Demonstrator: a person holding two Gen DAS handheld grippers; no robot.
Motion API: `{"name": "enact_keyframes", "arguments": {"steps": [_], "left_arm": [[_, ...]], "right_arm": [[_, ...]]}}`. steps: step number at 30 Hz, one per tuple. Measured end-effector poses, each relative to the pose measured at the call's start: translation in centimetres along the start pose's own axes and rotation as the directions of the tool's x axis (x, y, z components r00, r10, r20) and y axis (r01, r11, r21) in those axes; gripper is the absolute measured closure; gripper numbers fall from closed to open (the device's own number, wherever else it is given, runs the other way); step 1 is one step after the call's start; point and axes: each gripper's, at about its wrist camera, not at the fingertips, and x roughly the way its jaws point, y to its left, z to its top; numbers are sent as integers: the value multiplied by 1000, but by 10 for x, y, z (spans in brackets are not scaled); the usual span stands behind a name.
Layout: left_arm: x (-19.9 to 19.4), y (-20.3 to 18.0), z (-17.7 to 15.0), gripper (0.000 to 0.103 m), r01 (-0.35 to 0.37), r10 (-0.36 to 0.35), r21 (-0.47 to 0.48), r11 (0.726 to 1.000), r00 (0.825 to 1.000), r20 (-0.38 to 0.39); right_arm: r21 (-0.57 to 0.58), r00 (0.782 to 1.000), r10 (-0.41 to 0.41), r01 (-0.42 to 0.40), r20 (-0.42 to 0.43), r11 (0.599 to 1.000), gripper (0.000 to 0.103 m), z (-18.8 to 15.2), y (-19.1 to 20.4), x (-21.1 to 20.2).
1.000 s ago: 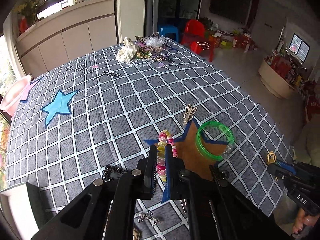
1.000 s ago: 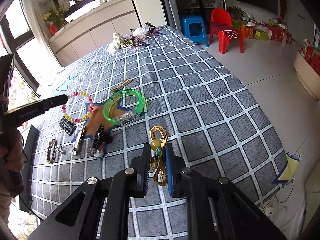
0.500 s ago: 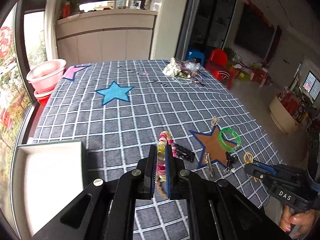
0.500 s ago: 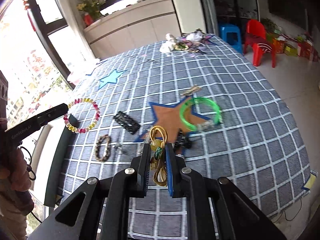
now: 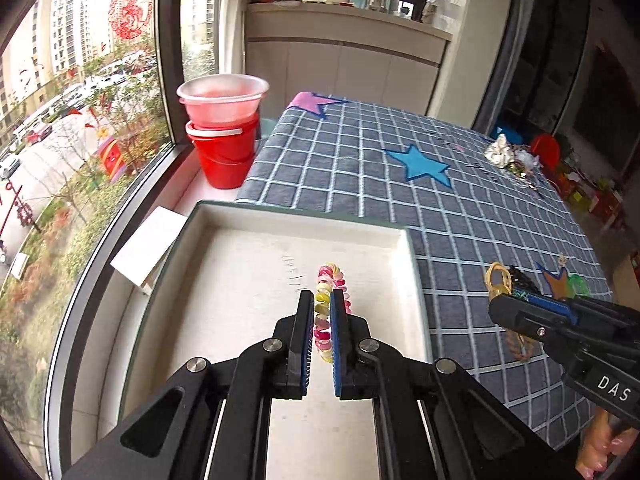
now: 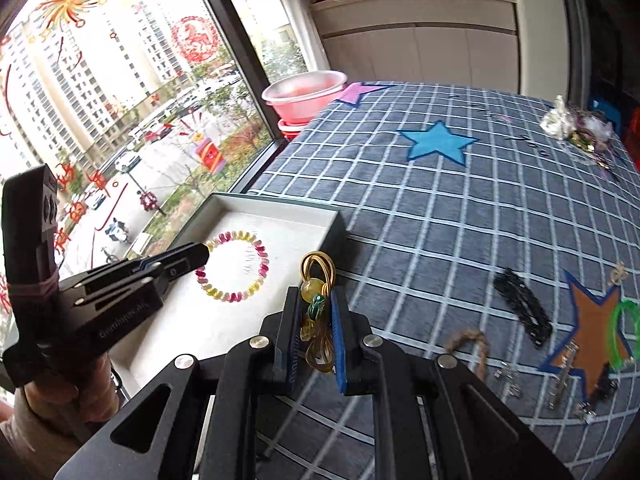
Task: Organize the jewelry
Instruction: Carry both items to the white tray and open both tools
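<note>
My left gripper (image 5: pixel 322 294) is shut on a pink and yellow beaded bracelet (image 5: pixel 330 280) and holds it over the white tray (image 5: pixel 256 220). In the right wrist view the bracelet (image 6: pixel 262 258) hangs as a ring from the left gripper (image 6: pixel 202 254) above the tray (image 6: pixel 280 204). My right gripper (image 6: pixel 316 294) is shut on a gold cord with yellow and green beads (image 6: pixel 316 268), just right of the tray's near corner. In the left wrist view it (image 5: pixel 498 294) holds the gold cord (image 5: pixel 498 280) beside the tray's right side.
A black hair clip (image 6: pixel 520 306), a brown braided bracelet (image 6: pixel 468 340), small metal pieces (image 6: pixel 508 380) and a green bangle (image 6: pixel 626 332) lie on the checked cloth (image 6: pixel 440 216) at the right. A jewelry pile (image 6: pixel 576 128) sits far back. Red buckets (image 5: pixel 224 136) stand by the window.
Both grippers have swung left from the brown star area to the white tray, each still holding its piece. The left gripper is now over the tray.
</note>
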Motion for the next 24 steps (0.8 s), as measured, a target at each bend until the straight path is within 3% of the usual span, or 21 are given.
{"name": "enact_keyframes", "arguments": {"steps": [6,12,21,24], "left_arm": [[21,27,-9,88,-69,68,-34,997,997,-48],[33,34,-16,88,-137,136,-18,990,988,-69],[36,39,-19,88,-206,203,-19,978,973,-106],[34,39,-19,88,-216,213,-22,976,971,-106]], "right_arm": [[-40,997,49,-52,-66,998,88,18,30,56],[-54,990,19,-27,-143,998,88,22,34,102],[-134,979,-65,39,-195,990,86,26,39,128],[-142,978,-60,31,-202,989,76,25,43,128]]}}
